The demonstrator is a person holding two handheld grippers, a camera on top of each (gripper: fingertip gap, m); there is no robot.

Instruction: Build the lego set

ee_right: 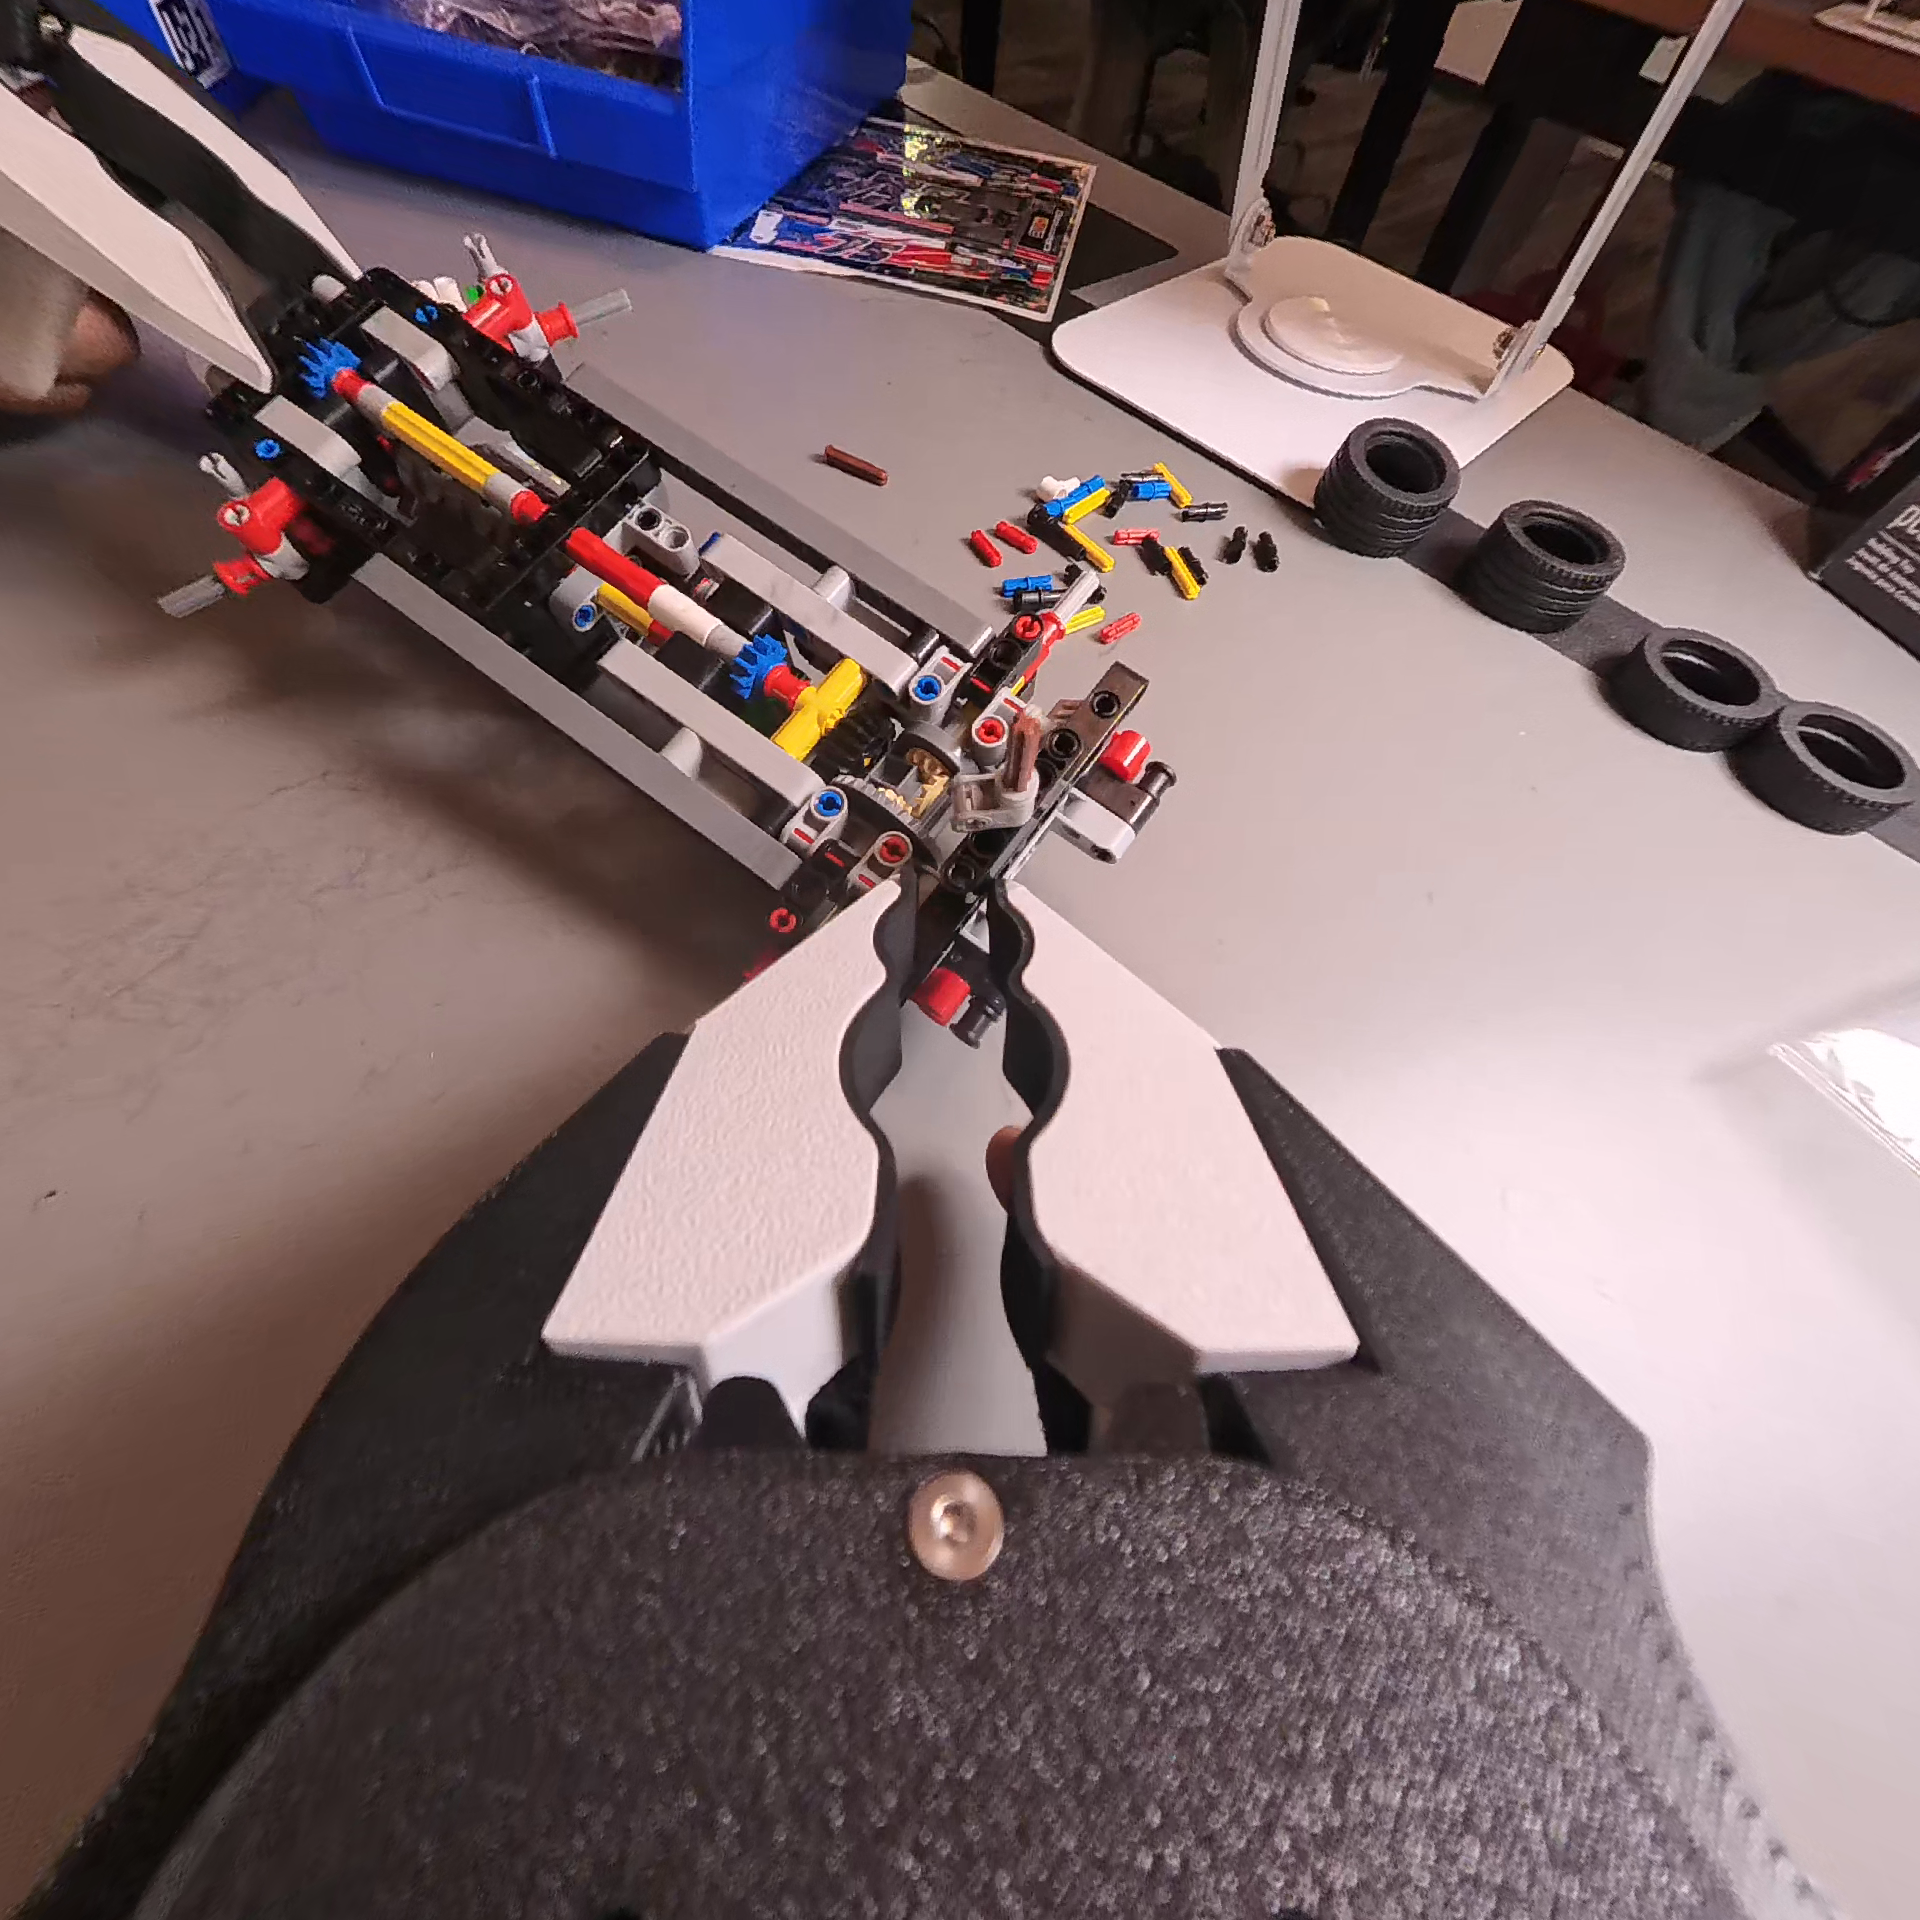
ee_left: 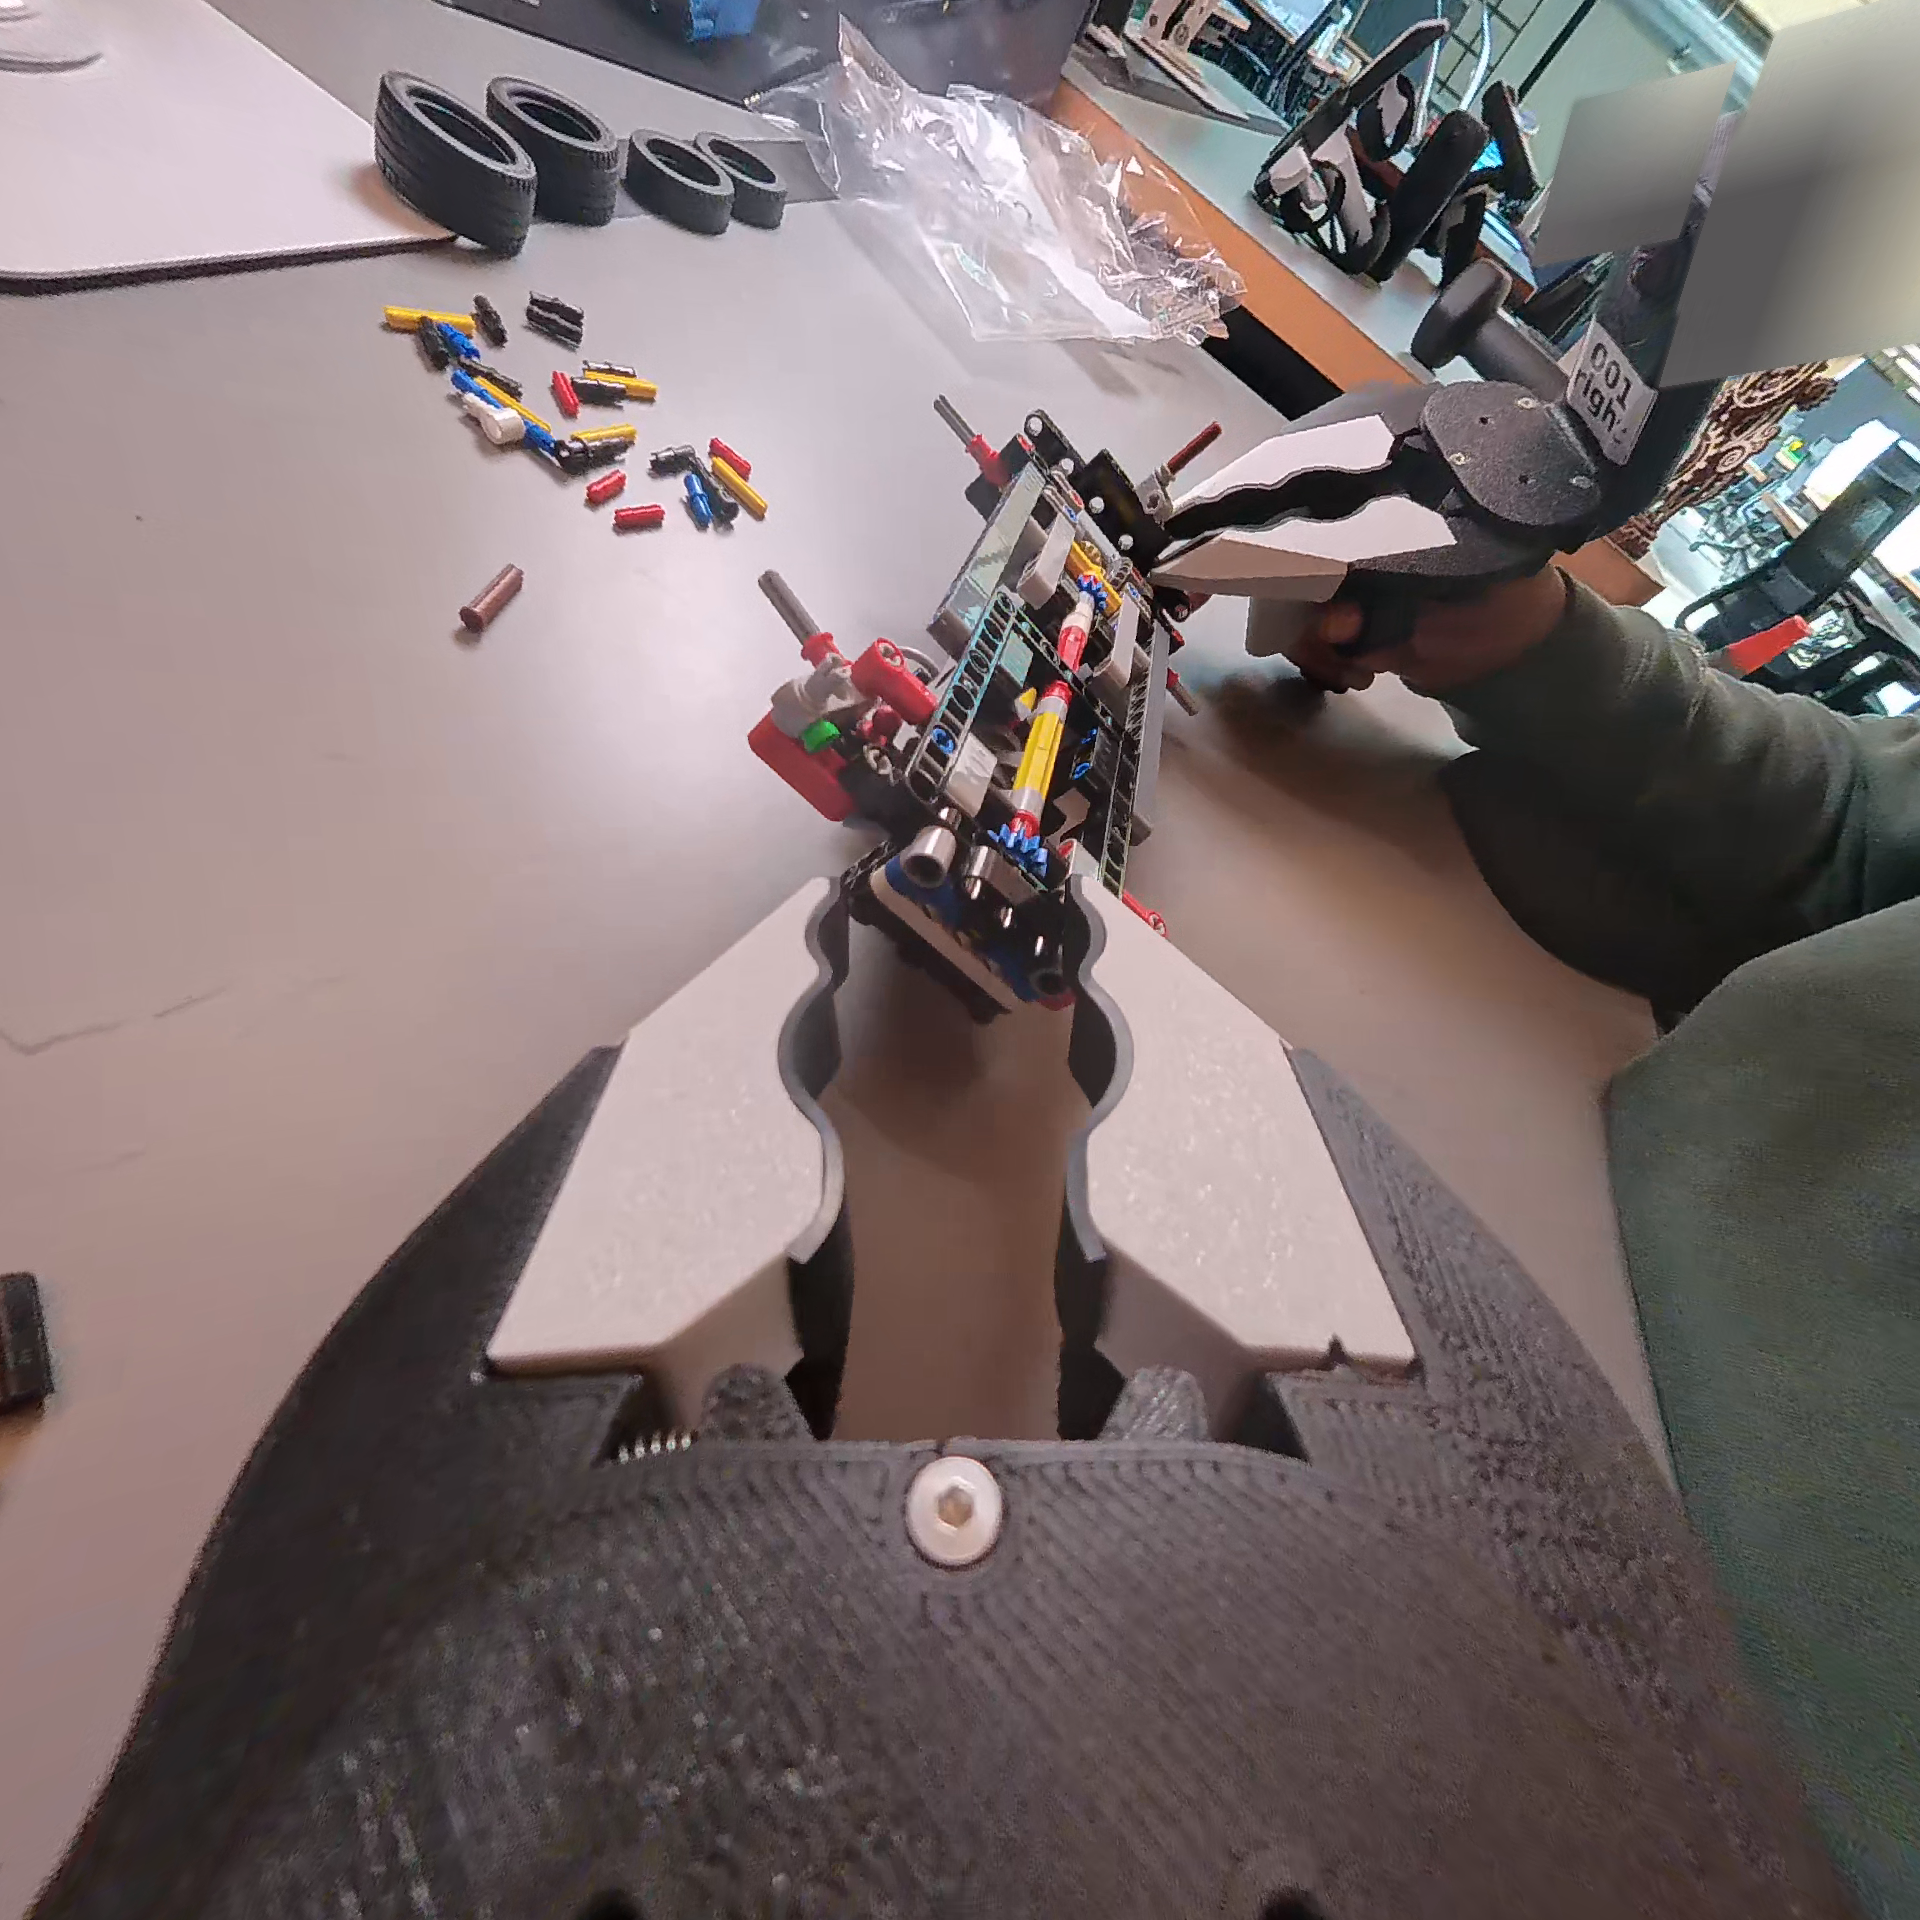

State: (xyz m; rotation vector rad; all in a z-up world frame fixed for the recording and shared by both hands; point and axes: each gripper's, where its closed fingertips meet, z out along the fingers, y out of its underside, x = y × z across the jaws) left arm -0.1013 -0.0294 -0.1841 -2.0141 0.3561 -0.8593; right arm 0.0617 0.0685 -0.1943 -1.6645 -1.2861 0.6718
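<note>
Two tongs (ee_left: 956, 935) (ee_right: 951, 925) clamping chassis (ee_right: 623, 582) ends

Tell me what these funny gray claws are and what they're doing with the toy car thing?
Each claw is a gripper that a person holds, with a camera on it looking along its two fingers. One picture comes from the left gripper, the other from the right gripper. Between them is a half-built lego car frame over a gray table. The left gripper pinches one end of it, and the right pinches a black beam at the other end. On the table lie small loose pins, four black tires and a clear plastic bag.
</note>
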